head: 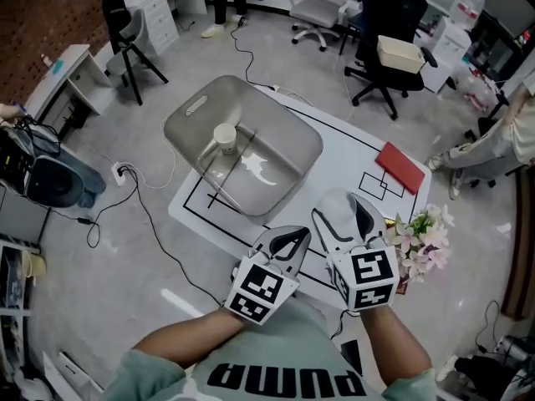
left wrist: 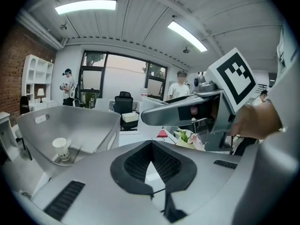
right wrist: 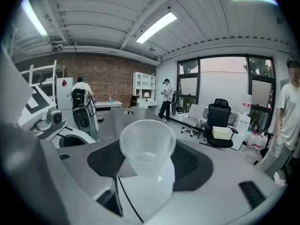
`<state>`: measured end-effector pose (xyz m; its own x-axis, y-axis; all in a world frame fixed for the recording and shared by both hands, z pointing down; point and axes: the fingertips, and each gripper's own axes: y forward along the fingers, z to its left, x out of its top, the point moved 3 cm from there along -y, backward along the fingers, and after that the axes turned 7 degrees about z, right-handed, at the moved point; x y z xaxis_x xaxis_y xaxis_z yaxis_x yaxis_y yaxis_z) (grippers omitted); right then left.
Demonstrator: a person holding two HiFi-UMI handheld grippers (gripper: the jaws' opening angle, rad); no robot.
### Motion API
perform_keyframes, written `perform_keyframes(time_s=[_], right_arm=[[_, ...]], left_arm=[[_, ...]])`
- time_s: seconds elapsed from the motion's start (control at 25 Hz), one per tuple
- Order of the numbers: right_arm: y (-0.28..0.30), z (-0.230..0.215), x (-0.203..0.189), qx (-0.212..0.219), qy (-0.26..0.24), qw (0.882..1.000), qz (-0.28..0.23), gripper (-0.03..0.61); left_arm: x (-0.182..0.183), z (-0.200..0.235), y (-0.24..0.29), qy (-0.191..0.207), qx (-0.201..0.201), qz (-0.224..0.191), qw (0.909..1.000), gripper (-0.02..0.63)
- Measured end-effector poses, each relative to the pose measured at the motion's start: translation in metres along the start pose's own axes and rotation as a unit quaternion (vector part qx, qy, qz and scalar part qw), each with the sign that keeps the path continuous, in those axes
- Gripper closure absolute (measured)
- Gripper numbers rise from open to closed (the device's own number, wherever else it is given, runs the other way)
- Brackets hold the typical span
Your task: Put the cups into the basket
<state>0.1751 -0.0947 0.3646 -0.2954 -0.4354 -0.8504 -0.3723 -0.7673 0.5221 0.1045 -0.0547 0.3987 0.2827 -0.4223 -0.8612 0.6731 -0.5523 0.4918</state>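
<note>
Right claw (right wrist: pixel 147 146) is clenched on a clear plastic cup (right wrist: pixel 148 150), upright, mouth up, held up off the white worktop (head: pixel 351 153). That's the cup in play. In the head view the right claw (head: pixel 344 217) sits at approx 5 o'clock of the grey basket (head: pixel 192 107), so the basket lies at approx 10 o'clock from it, near but not under it yet. The basket's long axis runs roughly 10-to-4, its near corner pointing twd the person. One paper cup (head: pixel 225 136) already stands inside, in the far-left part; seen from the left claw's side too (left wrist: pixel 61 148). Left claw (head: pixel 282 242) looks closed w/ nothing btw its pads (left wrist: pixel 136 165). It's a touch nearer the basket's near rim than the right one, but it's empty, so the carry is the right hand's job, I reckon: go over the rim, then down. Hard to make out: in the head view the clear cup nearly vanishes, pale on pale btw the jaws. Exactly where the pads bite on it is masked by the cup itself. The worktop's near edge is cut off by both claws and the person's chest, so can't tell if more cups wait there.
</note>
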Motion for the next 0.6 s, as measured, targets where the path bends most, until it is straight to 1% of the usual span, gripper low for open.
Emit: perform_keyframes(time_s=[0.08, 0.16, 0.32, 0.48, 0.6], right_arm=[[-0.003, 0.010, 0.018, 0.018, -0.011, 1.000, -0.014, 0.273], [-0.003, 0.021, 0.038, 0.035, -0.024, 0.999, -0.030, 0.273], [0.005, 0.042, 0.072, 0.069, -0.046, 0.995, -0.049, 0.273], [0.021, 0.062, 0.096, 0.093, -0.056, 0.993, -0.054, 0.273], [0.035, 0.076, 0.112, 0.104, -0.056, 0.992, -0.053, 0.273]], left_arm=[[0.009, 0.004, -0.015, 0.001, 0.009, -0.013, 0.9999, 0.607], [0.020, 0.015, -0.032, 0.001, 0.028, -0.029, 0.9992, 0.607], [0.037, 0.049, -0.066, -0.001, 0.081, -0.055, 0.9952, 0.607], [0.041, 0.088, -0.095, -0.018, 0.139, -0.061, 0.9882, 0.608], [0.041, 0.113, -0.112, -0.029, 0.173, -0.060, 0.9827, 0.609]])
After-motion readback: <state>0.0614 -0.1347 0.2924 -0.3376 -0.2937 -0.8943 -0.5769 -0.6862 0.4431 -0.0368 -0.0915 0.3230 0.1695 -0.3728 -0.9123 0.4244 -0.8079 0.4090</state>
